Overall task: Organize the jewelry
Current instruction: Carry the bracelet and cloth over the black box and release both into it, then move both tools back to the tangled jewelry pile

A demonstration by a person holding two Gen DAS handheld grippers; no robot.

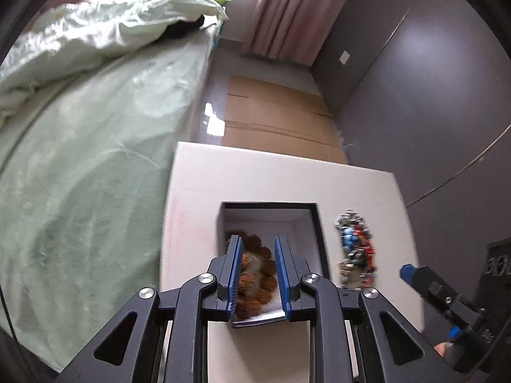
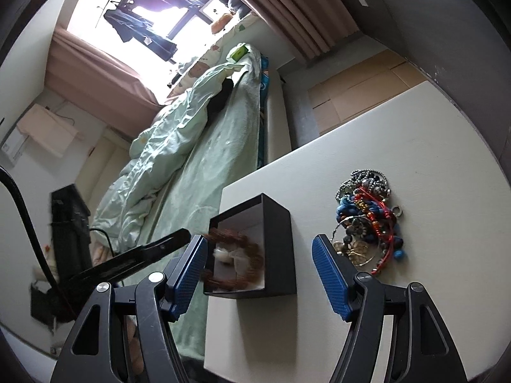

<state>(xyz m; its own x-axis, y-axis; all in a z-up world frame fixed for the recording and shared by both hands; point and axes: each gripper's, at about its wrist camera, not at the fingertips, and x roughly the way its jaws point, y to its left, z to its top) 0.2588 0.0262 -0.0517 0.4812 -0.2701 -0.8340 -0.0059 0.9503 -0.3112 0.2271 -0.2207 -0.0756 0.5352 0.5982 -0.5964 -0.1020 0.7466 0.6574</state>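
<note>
A black box (image 1: 271,205) with a white inside stands on the white table (image 1: 255,175). My left gripper (image 1: 258,239) points down into it, its blue pads closed on a brown bead bracelet (image 1: 255,274) that fills the narrow gap. In the right wrist view the bracelet (image 2: 252,255) loops inside the box (image 2: 278,249), one end rising over the left rim toward the left gripper's black finger (image 2: 159,249). My right gripper (image 2: 260,274) stands wide open just before the box, touching nothing. A tangled pile of jewelry (image 2: 367,220) lies to the right of the box (image 1: 356,249).
A bed with a pale green cover (image 1: 80,159) runs along the table's left edge. Flat cardboard (image 1: 271,121) lies on the floor beyond the table's far edge. A grey wall (image 1: 431,95) rises at the right. A black upright object (image 2: 70,223) stands left of the bed.
</note>
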